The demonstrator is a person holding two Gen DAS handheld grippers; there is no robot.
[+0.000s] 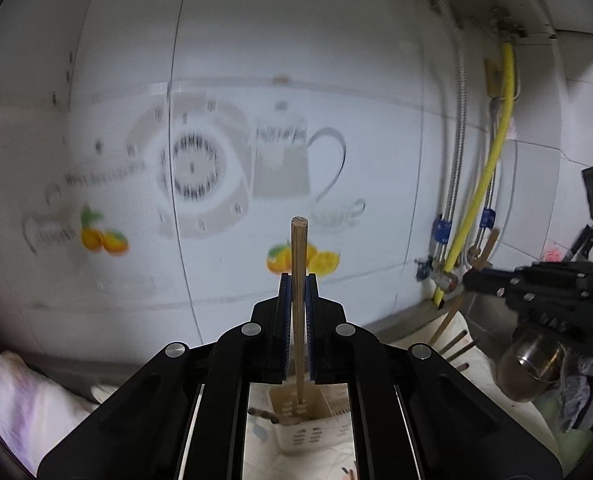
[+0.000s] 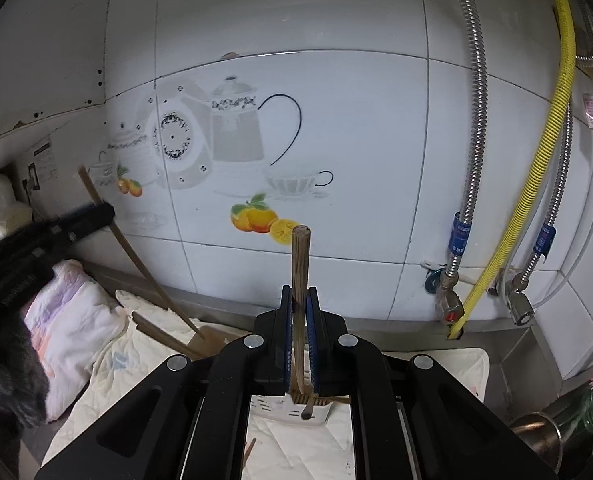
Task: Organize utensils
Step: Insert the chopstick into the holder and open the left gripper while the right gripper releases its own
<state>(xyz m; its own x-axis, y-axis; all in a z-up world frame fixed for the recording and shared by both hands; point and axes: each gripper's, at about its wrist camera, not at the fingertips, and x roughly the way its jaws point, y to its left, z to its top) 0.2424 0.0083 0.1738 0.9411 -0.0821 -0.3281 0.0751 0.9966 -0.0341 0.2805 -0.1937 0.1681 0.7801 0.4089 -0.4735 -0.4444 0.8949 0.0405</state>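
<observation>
In the left wrist view my left gripper [image 1: 296, 282] is shut on an upright wooden chopstick [image 1: 299, 248], whose lower end hangs over a white slotted utensil holder [image 1: 308, 434]. Off to the right, my right gripper [image 1: 472, 280] clamps a second, slanted chopstick [image 1: 448, 316]. The right wrist view shows my right gripper [image 2: 299, 300] shut on its chopstick [image 2: 299, 256], which stands above the same holder [image 2: 292, 414]. To the left in that view, the left gripper [image 2: 106, 212] grips its chopstick [image 2: 136, 260]. Several loose chopsticks [image 2: 164, 338] lie on the cream cloth [image 2: 108, 376].
A tiled wall with teapot and orange decals stands close ahead. A yellow hose [image 2: 552, 152] and metal pipes [image 2: 472, 128] run down at the right. A steel cup [image 2: 536, 436] stands at the lower right, and a pink and white towel [image 2: 68, 320] lies at the left.
</observation>
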